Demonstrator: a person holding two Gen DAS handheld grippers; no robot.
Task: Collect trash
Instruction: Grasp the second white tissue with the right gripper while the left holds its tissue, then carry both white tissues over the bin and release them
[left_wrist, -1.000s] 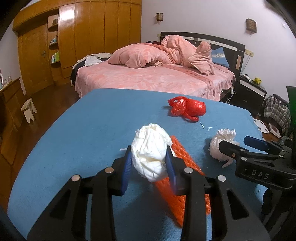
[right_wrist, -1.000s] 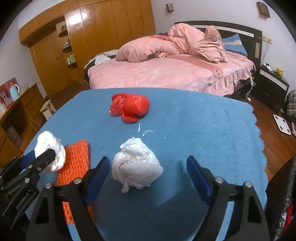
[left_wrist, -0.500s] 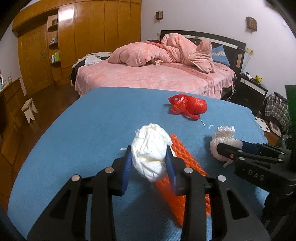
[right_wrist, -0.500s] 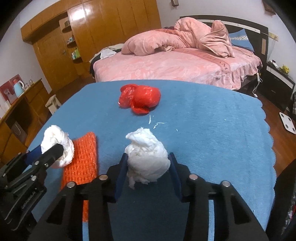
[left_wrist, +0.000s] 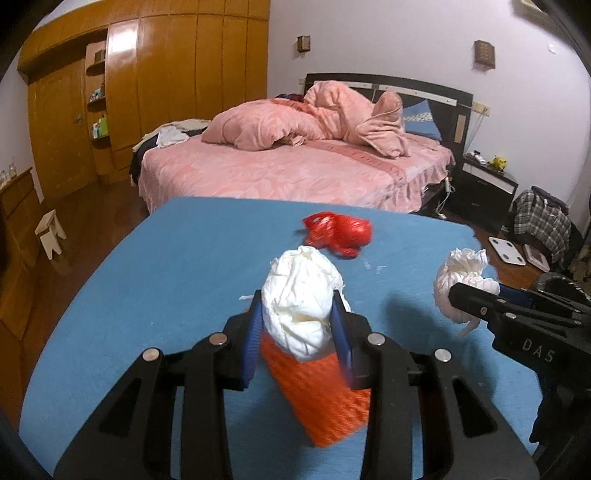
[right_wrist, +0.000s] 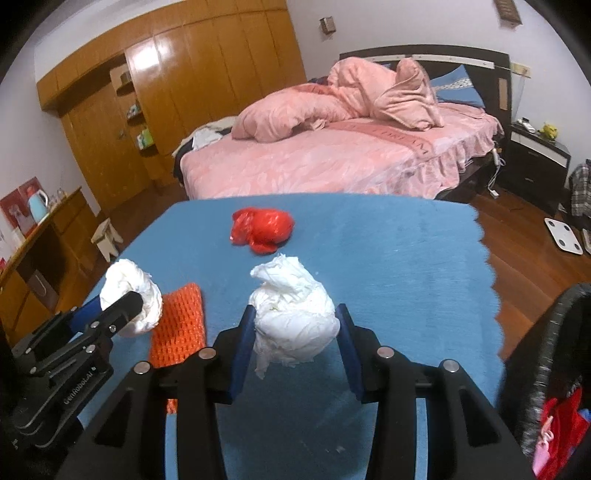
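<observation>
left gripper (left_wrist: 299, 332): clamped on a crumpled white tissue wad (left_wrist: 301, 299), above the orange mesh sleeve (left_wrist: 321, 398) | right gripper (right_wrist: 293, 350): clamped on a second tissue wad (right_wrist: 293, 317), mid-table | both raised clear of the blue table (right_wrist: 406, 258), likely for binning | red plastic bag (right_wrist: 262, 230): uncollected, near far edge

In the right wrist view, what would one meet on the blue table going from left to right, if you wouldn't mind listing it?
Left gripper shut on a white paper wad → orange mesh pad → white tissue wad in the right gripper → dark bin rim at the right edge.
</observation>
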